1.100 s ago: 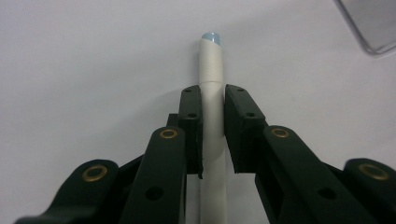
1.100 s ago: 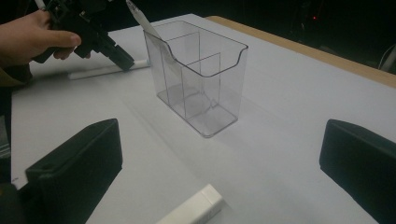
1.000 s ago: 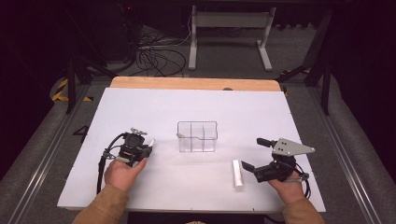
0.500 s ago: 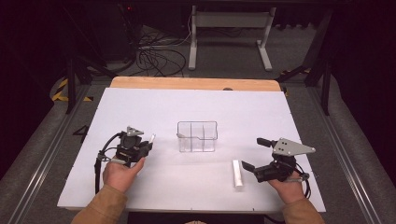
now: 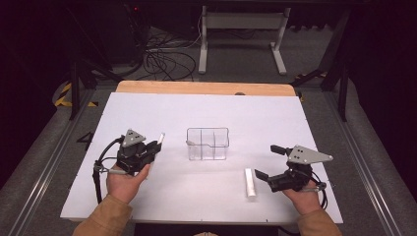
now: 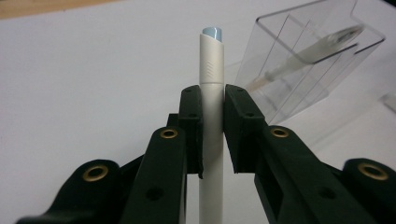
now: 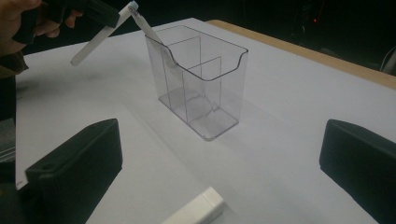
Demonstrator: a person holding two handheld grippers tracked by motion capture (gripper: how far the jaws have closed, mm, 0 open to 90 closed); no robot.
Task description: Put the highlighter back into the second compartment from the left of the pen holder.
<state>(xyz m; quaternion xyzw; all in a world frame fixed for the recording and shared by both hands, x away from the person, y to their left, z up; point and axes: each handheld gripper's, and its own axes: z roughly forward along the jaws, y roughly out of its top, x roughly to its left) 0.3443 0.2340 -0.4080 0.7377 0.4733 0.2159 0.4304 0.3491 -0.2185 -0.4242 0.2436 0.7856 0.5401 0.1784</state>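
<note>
1. High view: the left gripper (image 5: 153, 146) grasps a slim white plastic pen (image 5: 160, 138), which sticks out beyond its fingers toward the clear plastic divided box (image 5: 207, 143) on the white bench (image 5: 255, 118).
2. Left gripper view: the black fingers (image 6: 191, 126) are clenched on the pen's barrel; the box stands beyond them, to the right.
3. Right gripper view: the right gripper (image 7: 219, 163) is released, its fingers wide apart. A short white plastic stick (image 7: 198, 211) lies between them, and the box stands beyond.

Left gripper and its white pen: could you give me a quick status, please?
Left gripper shut on white plastic pen. Right gripper open beside white bar. Clear plastic divided organiser ahead, unobstructed.
</note>
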